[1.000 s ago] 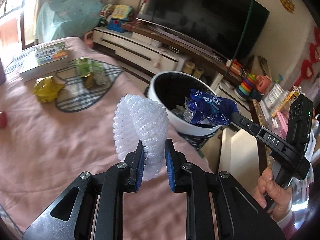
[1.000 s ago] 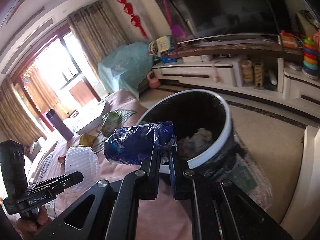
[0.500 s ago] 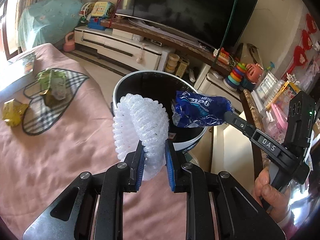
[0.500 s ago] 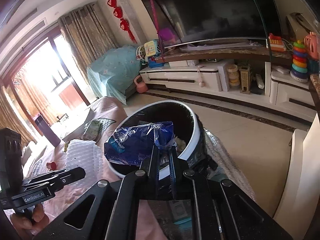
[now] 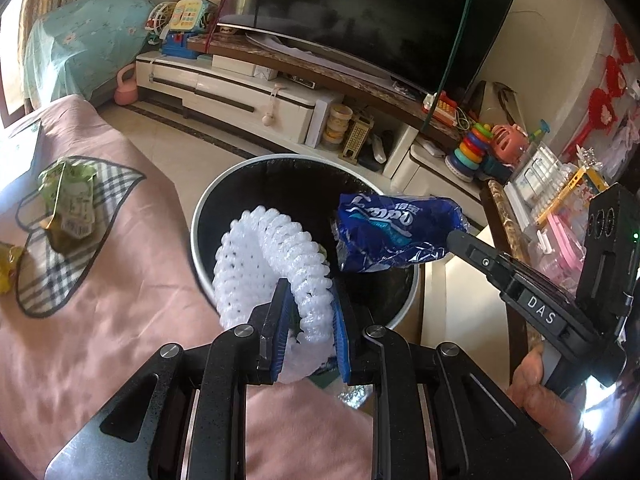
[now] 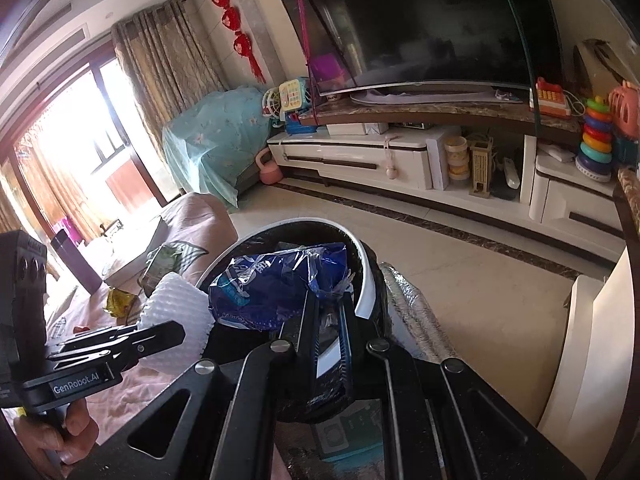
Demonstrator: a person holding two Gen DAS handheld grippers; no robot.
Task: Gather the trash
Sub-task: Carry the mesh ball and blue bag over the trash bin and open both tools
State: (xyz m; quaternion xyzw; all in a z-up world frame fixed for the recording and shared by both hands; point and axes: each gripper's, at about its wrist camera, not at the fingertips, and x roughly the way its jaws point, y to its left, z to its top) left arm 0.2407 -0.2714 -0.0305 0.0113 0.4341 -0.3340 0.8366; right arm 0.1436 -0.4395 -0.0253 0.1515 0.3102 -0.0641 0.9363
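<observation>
My left gripper (image 5: 309, 300) is shut on a white foam net sleeve (image 5: 272, 256), which hangs over the near rim of the round bin (image 5: 208, 208). The bin has a white rim and a black liner. My right gripper (image 6: 326, 312) is shut on a crumpled blue plastic wrapper (image 6: 276, 284), held above the bin's opening (image 6: 370, 276). The left wrist view shows that blue wrapper (image 5: 396, 232) over the right part of the bin, with the right gripper (image 5: 452, 240) coming in from the right. The foam sleeve (image 6: 176, 300) shows at the left of the right wrist view.
A pink-covered surface (image 5: 100, 300) lies to the left with a green packet (image 5: 68, 204) and a yellow wrapper (image 5: 8, 264) on a checked patch. Beyond the bin are a tiled floor (image 6: 460, 256), a white TV cabinet (image 5: 248, 100) and toys (image 5: 476, 148). A white cabinet (image 6: 592, 340) stands at right.
Both grippers have moved toward the bin with their loads. The foam sleeve, earlier over the pink cover, now hangs over the bin's near rim, and the blue wrapper sits further over the opening.
</observation>
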